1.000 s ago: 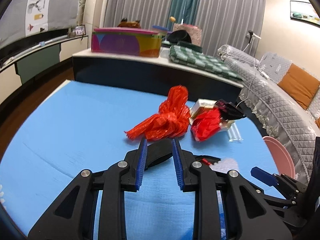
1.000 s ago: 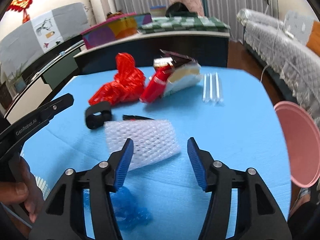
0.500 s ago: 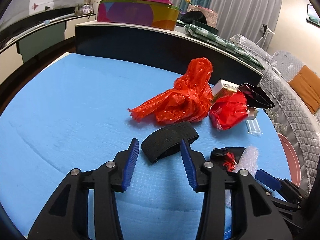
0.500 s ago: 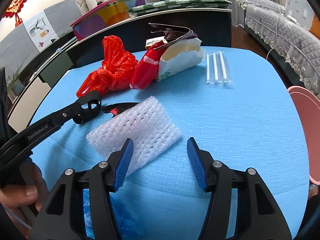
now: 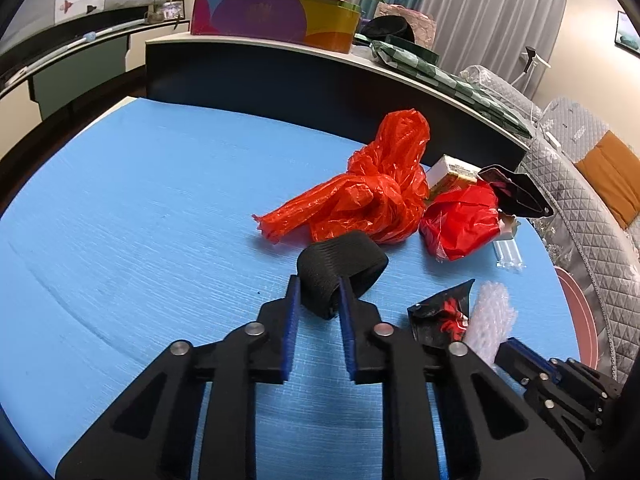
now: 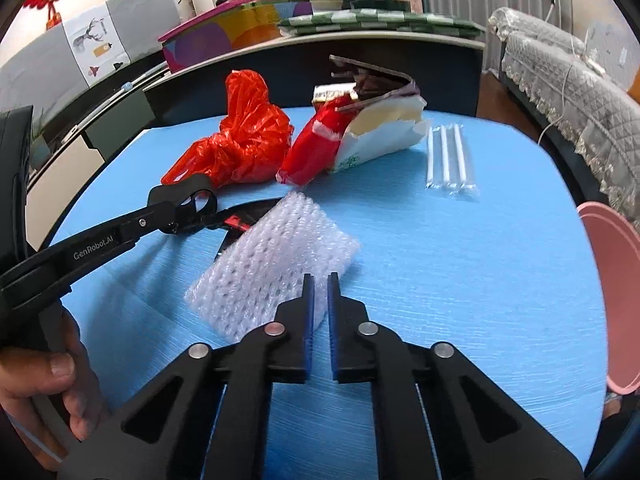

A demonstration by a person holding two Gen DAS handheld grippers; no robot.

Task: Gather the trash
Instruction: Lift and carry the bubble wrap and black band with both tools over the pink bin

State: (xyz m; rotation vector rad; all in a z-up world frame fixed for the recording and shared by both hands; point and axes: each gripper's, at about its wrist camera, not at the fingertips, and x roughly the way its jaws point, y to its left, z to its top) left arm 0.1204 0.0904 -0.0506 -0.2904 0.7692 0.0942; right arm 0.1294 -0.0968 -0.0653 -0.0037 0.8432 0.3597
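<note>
My left gripper point(image 5: 319, 296) is shut on a black elastic band point(image 5: 340, 264) lying on the blue table point(image 5: 140, 208); it also shows in the right wrist view point(image 6: 182, 204). My right gripper point(image 6: 319, 280) is shut on the near edge of a white foam net sleeve point(image 6: 276, 256), which also shows in the left wrist view point(image 5: 490, 320). Beyond lie a crumpled orange-red plastic bag point(image 5: 368, 192), a red wrapper point(image 5: 460, 220), a torn paper box point(image 6: 380, 136), a pack of straws point(image 6: 448, 160) and a black-red wrapper point(image 5: 440, 316).
A pink bin point(image 6: 616, 304) stands off the table's right edge. A dark counter point(image 5: 320, 76) with a colourful box point(image 5: 272, 16) runs behind the table. A grey sofa point(image 5: 580, 184) is at the right.
Both grippers have closed: the left on the black band, the right on the foam net sleeve. Both have moved a little forward.
</note>
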